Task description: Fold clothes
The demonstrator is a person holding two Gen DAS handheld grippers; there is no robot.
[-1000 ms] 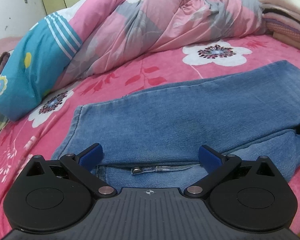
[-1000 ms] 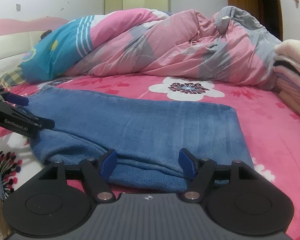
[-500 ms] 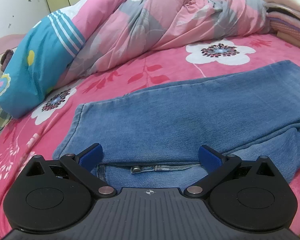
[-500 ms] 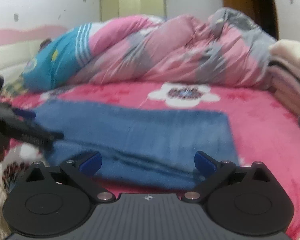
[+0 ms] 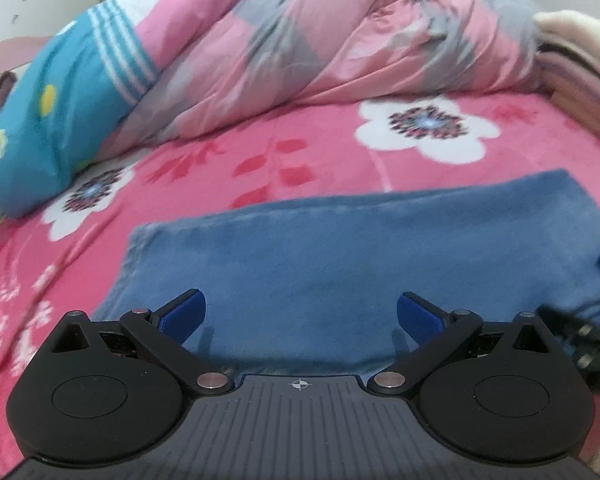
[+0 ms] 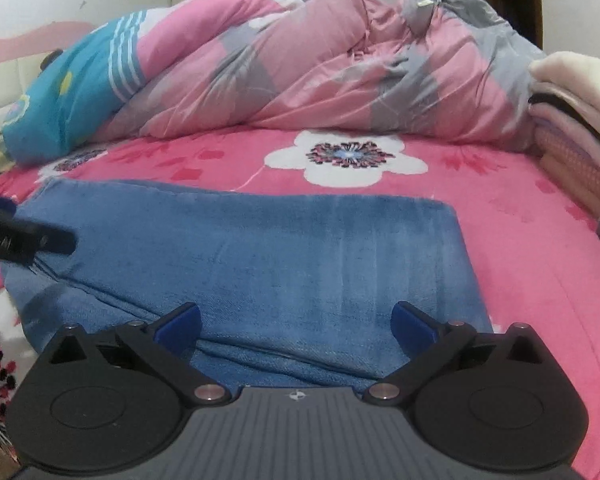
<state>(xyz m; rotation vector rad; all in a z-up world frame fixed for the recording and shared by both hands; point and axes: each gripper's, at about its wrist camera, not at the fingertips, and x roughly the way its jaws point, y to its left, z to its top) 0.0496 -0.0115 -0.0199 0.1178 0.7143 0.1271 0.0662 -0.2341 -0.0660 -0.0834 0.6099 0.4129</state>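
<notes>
Blue denim jeans (image 6: 260,256) folded in half, lying flat on the pink flowered bed, long side running left to right. Upper layer smooth, faded; lower layer pokes out along the near edge. Right end squared, left end slightly rumpled.

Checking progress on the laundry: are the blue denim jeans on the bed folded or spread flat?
Folded. The blue denim jeans lie doubled on the pink floral bedspread, one layer stacked over another along the near edge.
</notes>
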